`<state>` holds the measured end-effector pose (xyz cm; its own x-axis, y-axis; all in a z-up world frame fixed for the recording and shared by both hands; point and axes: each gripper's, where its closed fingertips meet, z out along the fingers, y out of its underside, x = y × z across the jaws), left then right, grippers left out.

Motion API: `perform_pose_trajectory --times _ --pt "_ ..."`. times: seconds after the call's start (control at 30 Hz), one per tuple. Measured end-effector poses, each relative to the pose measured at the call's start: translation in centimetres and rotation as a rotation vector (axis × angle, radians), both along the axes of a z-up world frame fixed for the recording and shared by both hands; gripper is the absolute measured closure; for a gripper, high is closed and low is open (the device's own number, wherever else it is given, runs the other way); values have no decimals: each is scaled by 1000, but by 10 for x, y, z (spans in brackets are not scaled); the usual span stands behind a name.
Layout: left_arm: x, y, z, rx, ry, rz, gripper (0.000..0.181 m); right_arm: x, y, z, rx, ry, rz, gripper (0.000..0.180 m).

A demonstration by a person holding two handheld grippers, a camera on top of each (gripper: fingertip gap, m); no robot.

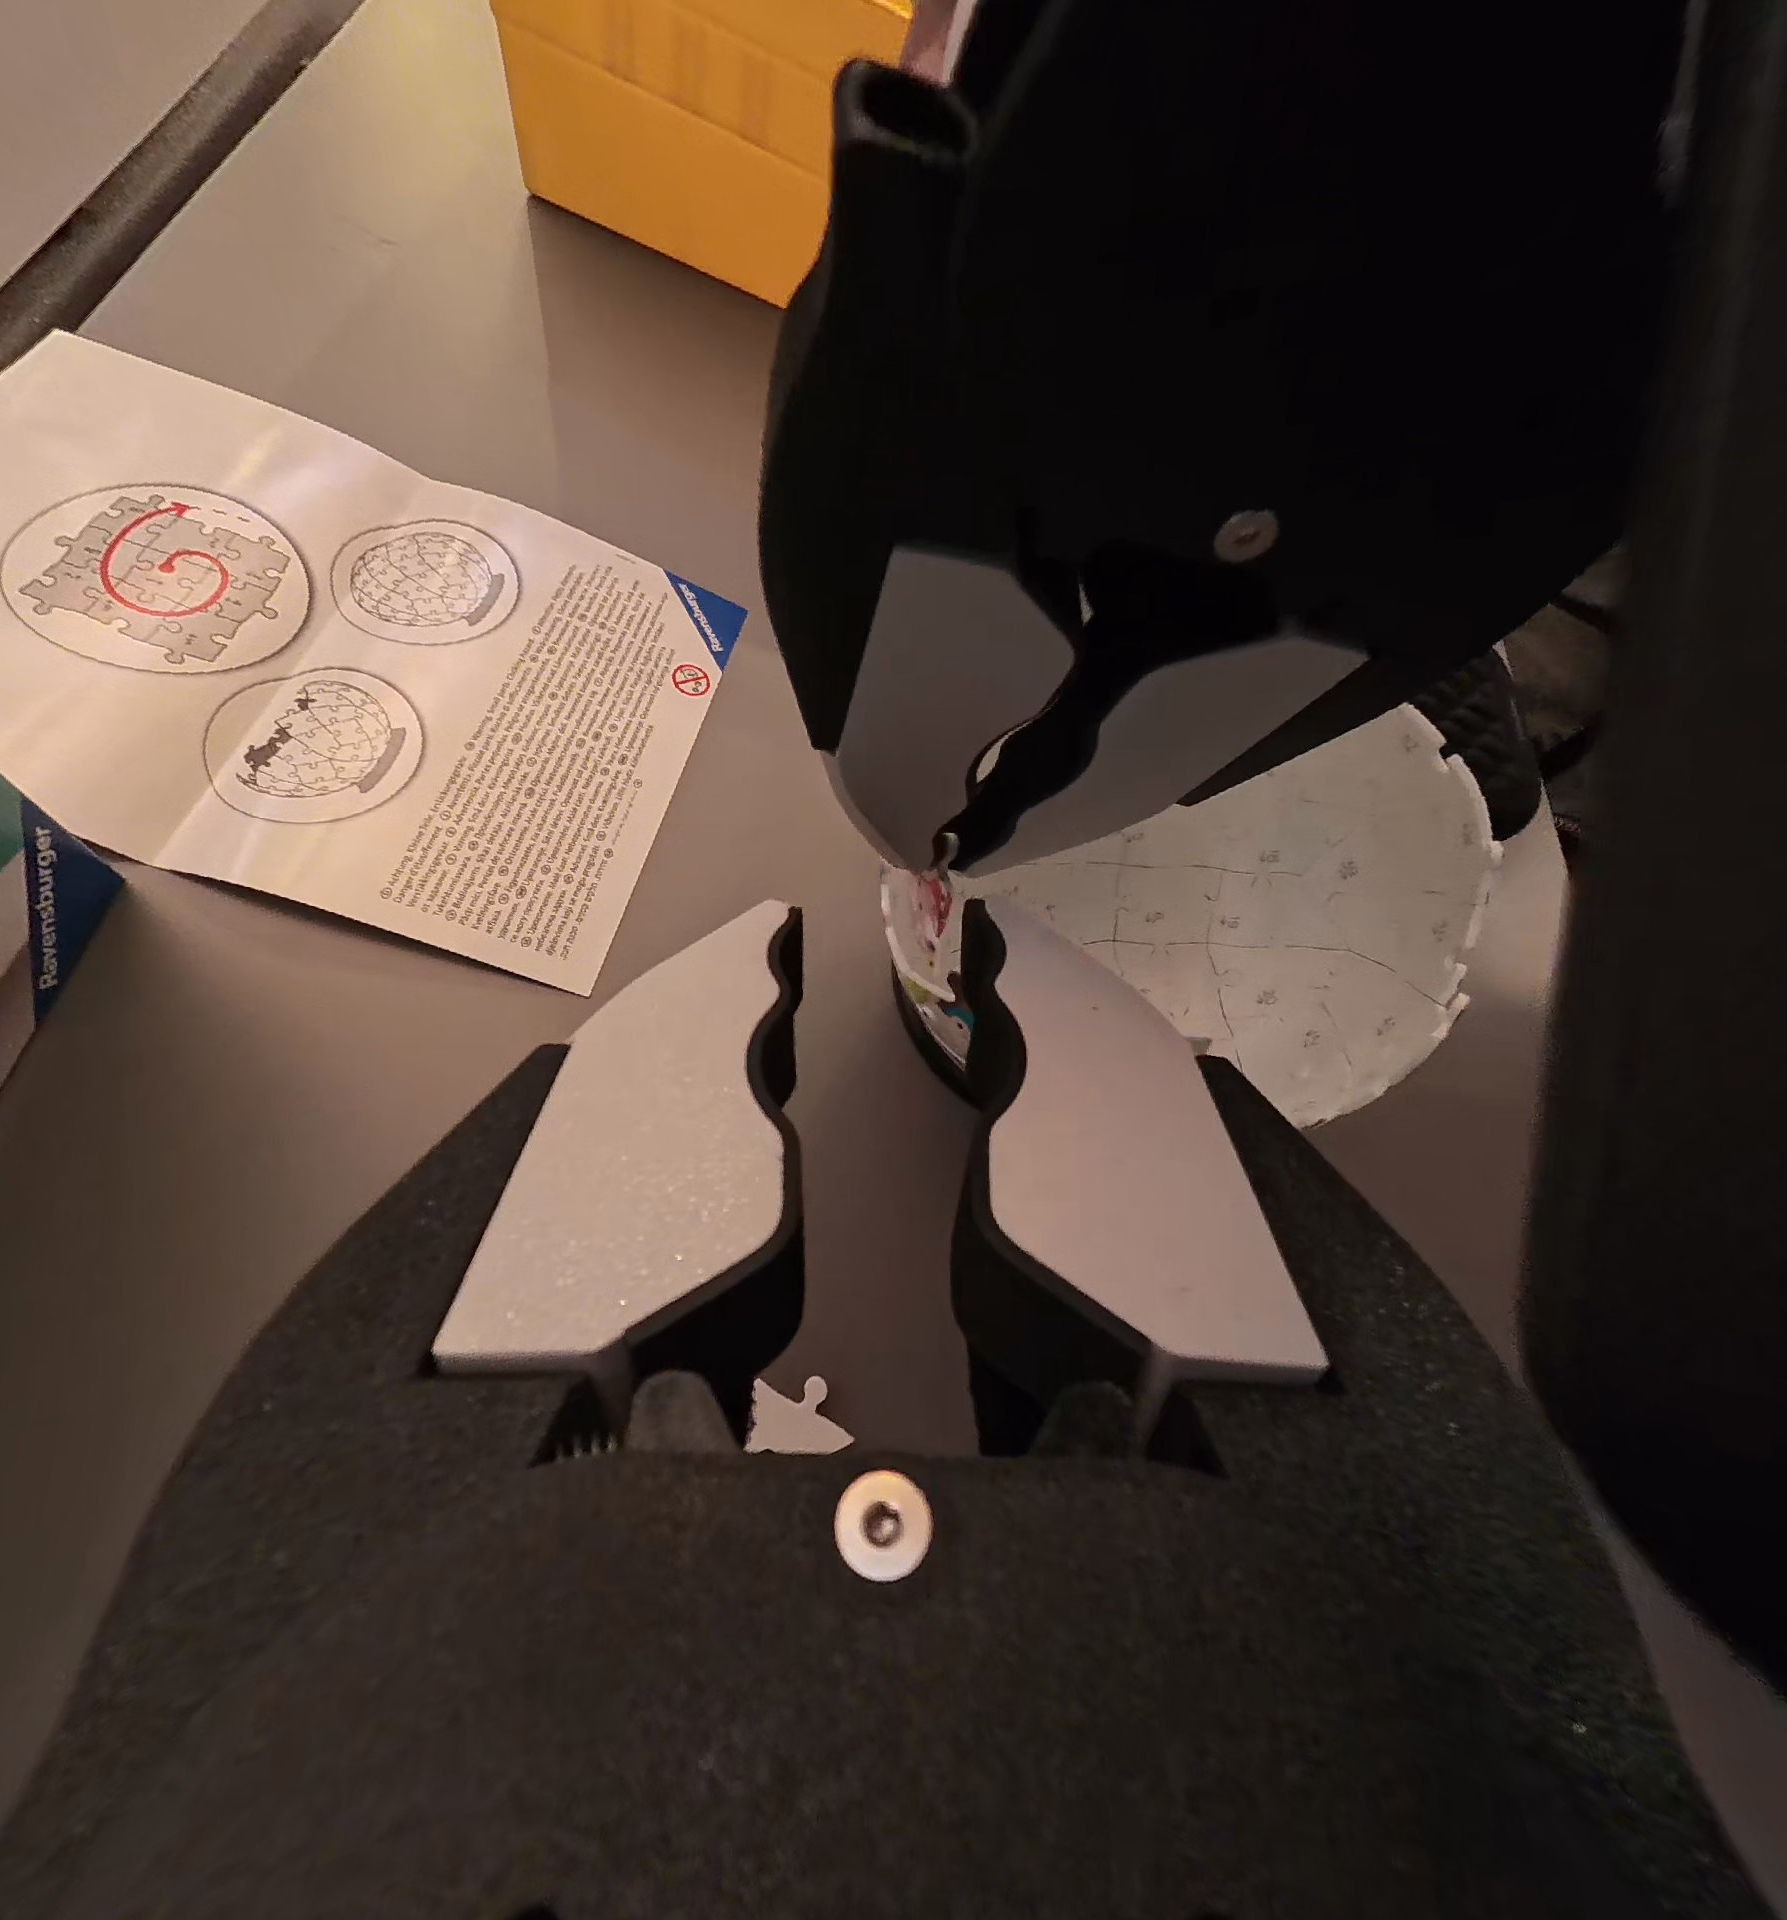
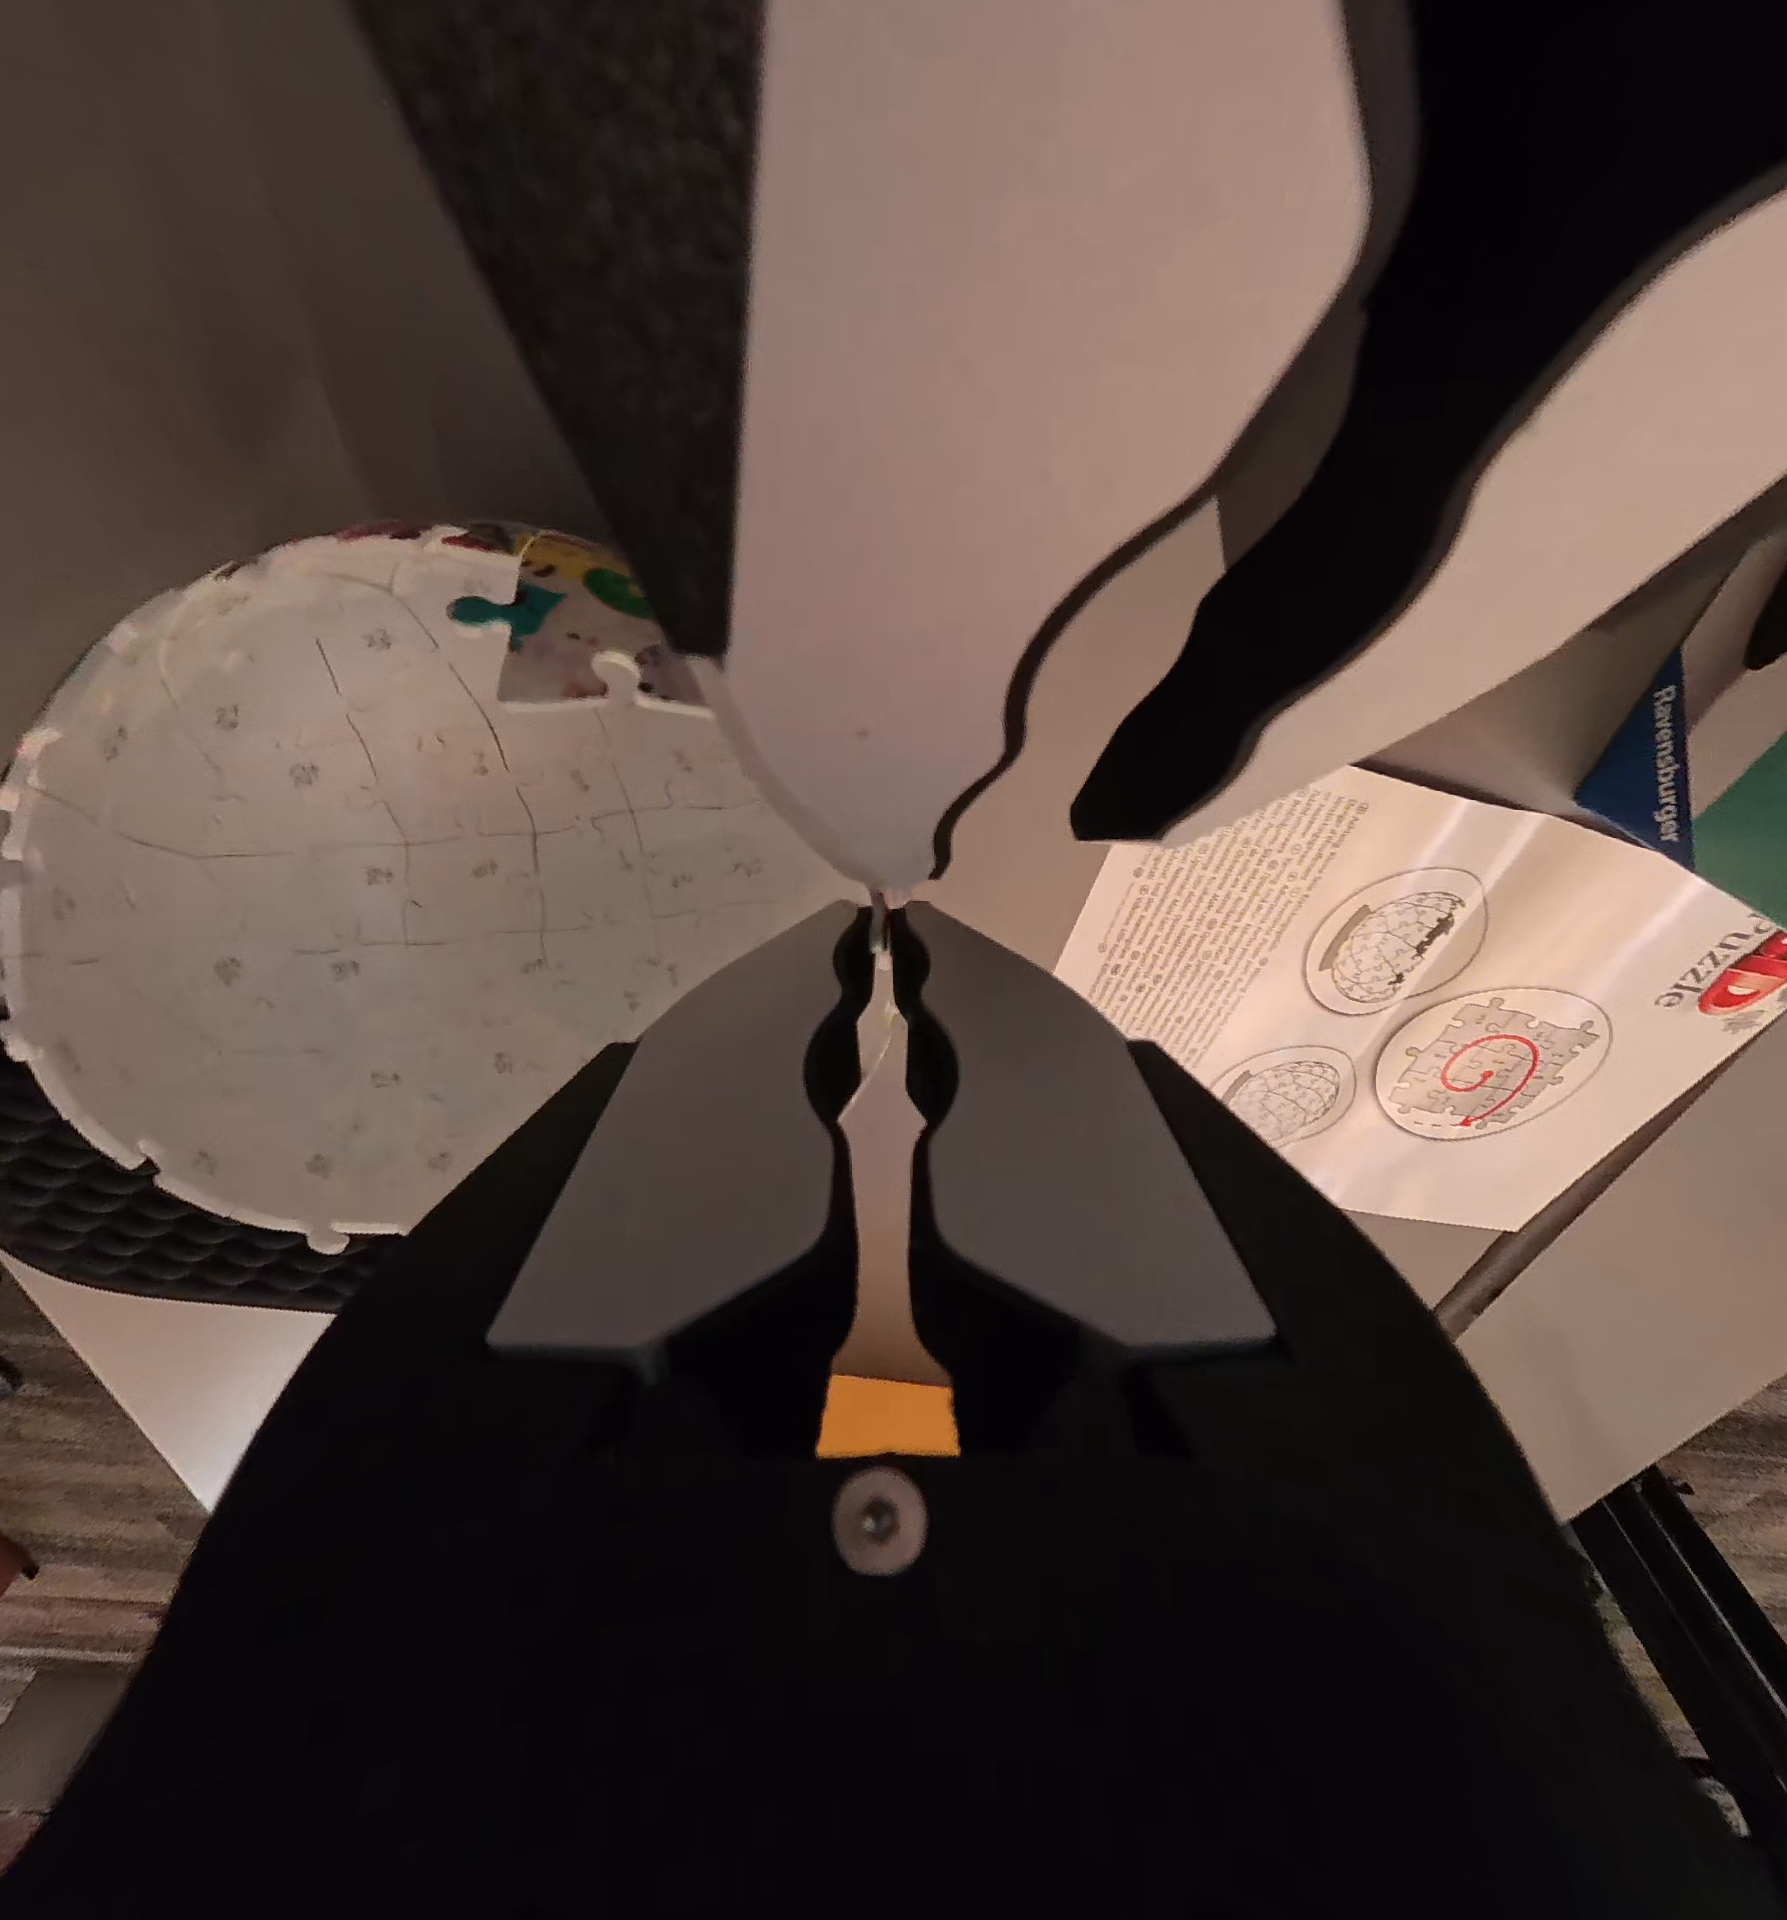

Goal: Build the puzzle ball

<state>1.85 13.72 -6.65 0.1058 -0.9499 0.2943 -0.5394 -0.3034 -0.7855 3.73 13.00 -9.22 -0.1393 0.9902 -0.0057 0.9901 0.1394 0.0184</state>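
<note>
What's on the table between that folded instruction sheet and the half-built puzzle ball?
Nothing: in the left wrist view only bare dark tabletop separates the instruction sheet from the puzzle ball.

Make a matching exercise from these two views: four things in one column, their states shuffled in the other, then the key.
Things
1. left gripper
2. right gripper
3. instruction sheet
4. loose piece

States
A. jaws shut on the held piece
B. unfolded, flat on the table
C. jaws apart
D. small, white, alone on the table

Pairs: 1-C, 2-A, 3-B, 4-D
</note>
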Motion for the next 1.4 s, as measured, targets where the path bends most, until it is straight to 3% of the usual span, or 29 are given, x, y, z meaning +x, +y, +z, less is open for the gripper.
perform_pose_trajectory --times 1.2,1.4 --pt "13 7 -23 75 158 -16 149 5 11 -2 106 -22 -31 175" --pt "15 2 -22 66 138 -43 167 5 14 -2 128 -17 -28 174"
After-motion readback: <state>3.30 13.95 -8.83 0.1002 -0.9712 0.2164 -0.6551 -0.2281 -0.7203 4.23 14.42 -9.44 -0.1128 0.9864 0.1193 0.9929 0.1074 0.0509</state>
